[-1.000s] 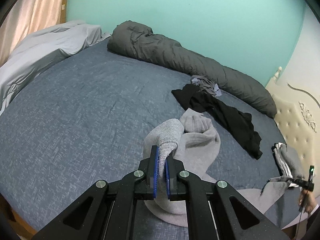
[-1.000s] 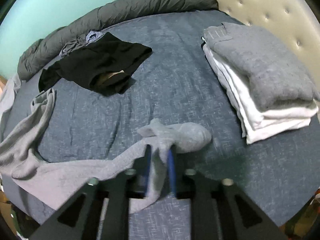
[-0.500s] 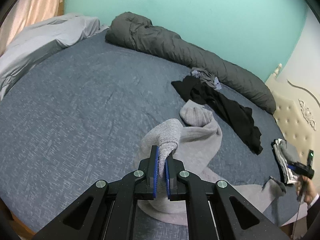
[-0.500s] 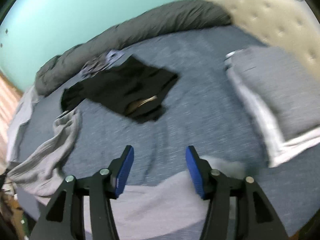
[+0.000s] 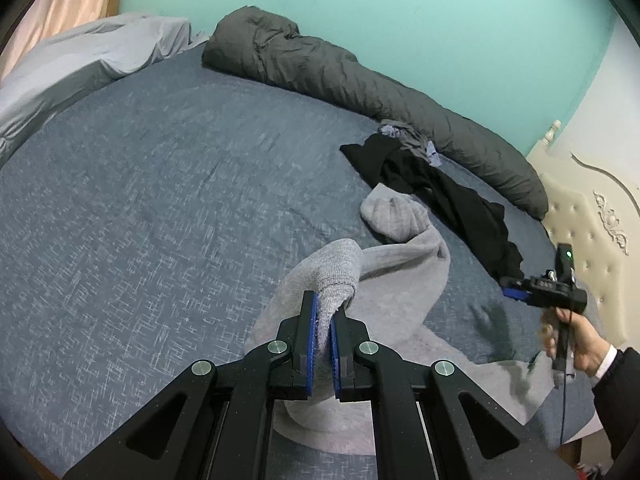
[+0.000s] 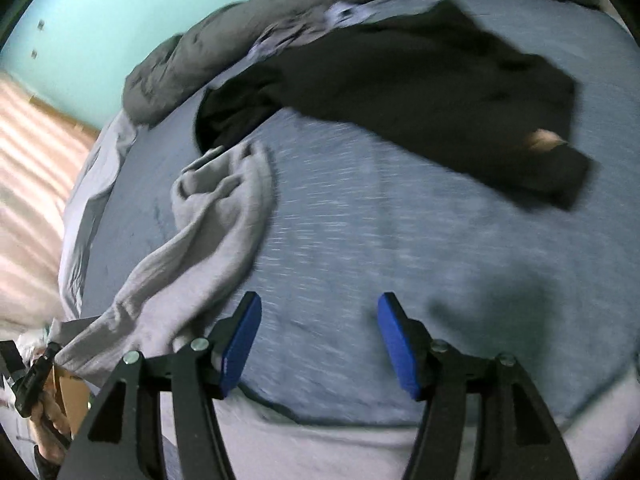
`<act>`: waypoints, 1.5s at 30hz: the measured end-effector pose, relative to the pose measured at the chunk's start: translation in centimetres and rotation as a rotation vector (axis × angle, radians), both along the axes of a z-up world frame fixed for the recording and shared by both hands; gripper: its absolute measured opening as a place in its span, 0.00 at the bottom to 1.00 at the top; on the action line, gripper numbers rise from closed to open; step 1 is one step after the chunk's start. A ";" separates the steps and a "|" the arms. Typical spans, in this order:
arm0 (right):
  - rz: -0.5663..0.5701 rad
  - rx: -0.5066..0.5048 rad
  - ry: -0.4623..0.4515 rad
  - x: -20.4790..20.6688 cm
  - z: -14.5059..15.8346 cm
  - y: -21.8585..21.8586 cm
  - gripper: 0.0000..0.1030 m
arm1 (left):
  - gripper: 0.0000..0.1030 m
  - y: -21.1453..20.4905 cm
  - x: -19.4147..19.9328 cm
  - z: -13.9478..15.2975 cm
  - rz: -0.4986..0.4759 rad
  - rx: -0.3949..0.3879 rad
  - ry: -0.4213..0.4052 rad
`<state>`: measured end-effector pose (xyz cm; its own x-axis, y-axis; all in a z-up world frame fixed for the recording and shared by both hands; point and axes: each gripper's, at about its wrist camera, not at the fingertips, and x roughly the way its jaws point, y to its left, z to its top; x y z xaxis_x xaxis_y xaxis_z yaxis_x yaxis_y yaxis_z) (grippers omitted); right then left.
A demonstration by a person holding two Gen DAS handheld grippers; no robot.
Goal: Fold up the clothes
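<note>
A cuff of the grey garment [image 5: 384, 280], trailed along the bed's [image 5: 160, 208] near edge, is pinched by the left gripper [image 5: 324, 320]. Only the right wrist view shows the right gripper [image 6: 320, 340] spread wide, empty; the black garment [image 6: 420, 80] is blurred there.

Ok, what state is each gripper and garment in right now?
Left gripper: shut on the light grey knit garment.
Right gripper: open, empty, above the blue bedsheet.
Light grey knit garment: unfolded, one end lifted.
Black garment: crumpled, unfolded.
Dark grey duvet: rolled along the wall.
</note>
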<state>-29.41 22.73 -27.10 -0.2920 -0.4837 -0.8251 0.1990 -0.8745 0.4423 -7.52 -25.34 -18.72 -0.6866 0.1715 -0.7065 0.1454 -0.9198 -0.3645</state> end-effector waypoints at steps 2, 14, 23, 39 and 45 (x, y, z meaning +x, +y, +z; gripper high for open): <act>0.045 0.004 0.000 -1.2 -0.7 -3.1 0.60 | 0.06 -0.4 -0.2 -0.6 0.007 0.020 -0.004; 0.005 -0.074 -0.105 -5.7 -7.0 -10.9 0.60 | 0.06 -0.6 0.1 -2.7 -0.018 0.031 -0.023; 0.060 -0.088 0.009 -3.8 -4.5 -10.1 0.12 | 0.06 0.4 0.7 -0.7 -0.031 0.045 -0.007; 0.138 -0.105 0.317 9.6 13.8 6.2 0.09 | 0.06 8.1 4.1 6.9 -0.138 0.039 0.078; 0.110 -0.019 0.253 15.7 10.9 12.2 0.09 | 0.06 11.1 5.6 5.3 -0.192 0.006 0.013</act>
<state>-13.73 34.91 -16.19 -0.4323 -0.5387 -0.7231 0.3982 -0.8336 0.3828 -1.90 -14.27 -13.38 -0.6497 0.3039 -0.6968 -0.0370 -0.9282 -0.3703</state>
